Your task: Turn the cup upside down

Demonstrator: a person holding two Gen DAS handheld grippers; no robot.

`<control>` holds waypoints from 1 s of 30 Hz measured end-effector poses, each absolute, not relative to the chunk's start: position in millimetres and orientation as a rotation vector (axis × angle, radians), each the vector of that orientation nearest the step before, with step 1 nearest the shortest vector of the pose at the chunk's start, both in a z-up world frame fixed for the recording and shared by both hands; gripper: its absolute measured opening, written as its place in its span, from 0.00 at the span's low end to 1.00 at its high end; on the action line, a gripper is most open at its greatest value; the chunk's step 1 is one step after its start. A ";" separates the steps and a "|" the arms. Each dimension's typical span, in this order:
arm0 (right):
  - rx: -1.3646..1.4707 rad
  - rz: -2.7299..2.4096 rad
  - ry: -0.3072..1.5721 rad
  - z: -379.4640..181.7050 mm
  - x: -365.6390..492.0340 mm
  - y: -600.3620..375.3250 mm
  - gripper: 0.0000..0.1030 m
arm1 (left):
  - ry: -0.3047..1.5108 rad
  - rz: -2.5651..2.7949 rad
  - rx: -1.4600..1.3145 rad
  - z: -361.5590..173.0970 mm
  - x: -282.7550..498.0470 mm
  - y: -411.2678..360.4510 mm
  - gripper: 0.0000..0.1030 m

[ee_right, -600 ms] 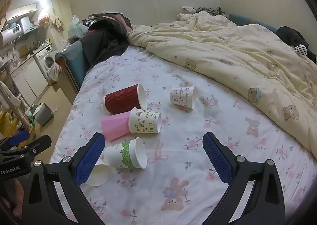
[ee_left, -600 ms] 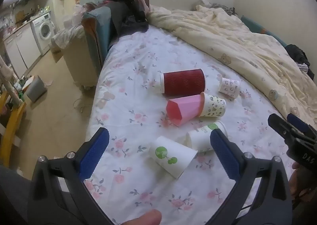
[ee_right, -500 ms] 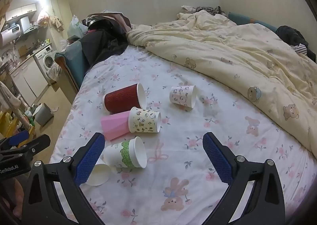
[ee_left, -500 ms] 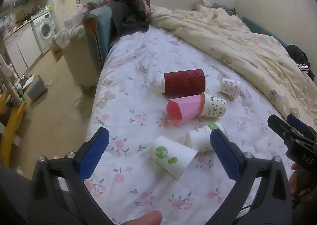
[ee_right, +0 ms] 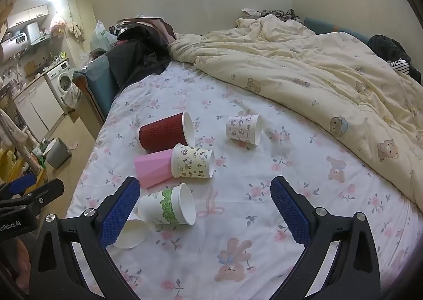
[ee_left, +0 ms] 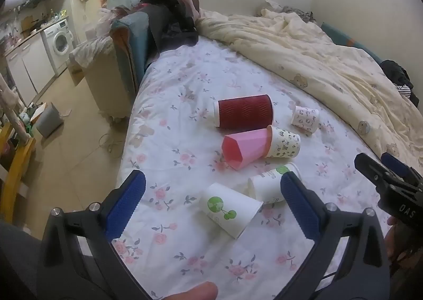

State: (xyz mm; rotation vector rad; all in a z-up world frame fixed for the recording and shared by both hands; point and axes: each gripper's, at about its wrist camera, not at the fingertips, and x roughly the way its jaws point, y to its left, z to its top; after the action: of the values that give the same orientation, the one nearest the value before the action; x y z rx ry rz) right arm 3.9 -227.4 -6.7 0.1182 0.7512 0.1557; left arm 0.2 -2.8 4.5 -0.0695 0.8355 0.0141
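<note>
Several paper cups lie on their sides on the floral bedsheet: a dark red ribbed cup, a pink cup, a cream cartoon cup, a small pink-patterned cup, a white cup with green lace band and a white cup with green cherries. My left gripper is open and empty, above the cherry cup. My right gripper is open and empty, just right of the green-lace cup.
A cream bear-print duvet covers the bed's right and far side. Dark clothes and a teal cushion pile at the far left corner. The bed's left edge drops to the floor, with a grey bin and washing machine beyond.
</note>
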 end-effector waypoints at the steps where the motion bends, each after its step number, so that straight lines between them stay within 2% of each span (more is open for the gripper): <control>1: 0.120 0.155 0.753 -4.0 4.6 -230.9 0.98 | 0.834 0.013 -0.073 5.5 -1.2 -1.2 0.98; 30: 0.116 0.160 0.758 -6.3 5.3 -224.8 0.98 | 0.829 0.012 -0.072 6.1 -0.7 -1.5 0.98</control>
State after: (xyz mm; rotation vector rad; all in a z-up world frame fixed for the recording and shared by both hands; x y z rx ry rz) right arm 5.3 -224.8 -6.3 0.1157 0.7576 0.1604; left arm -0.7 -1.5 6.1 -0.0715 0.8292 0.0118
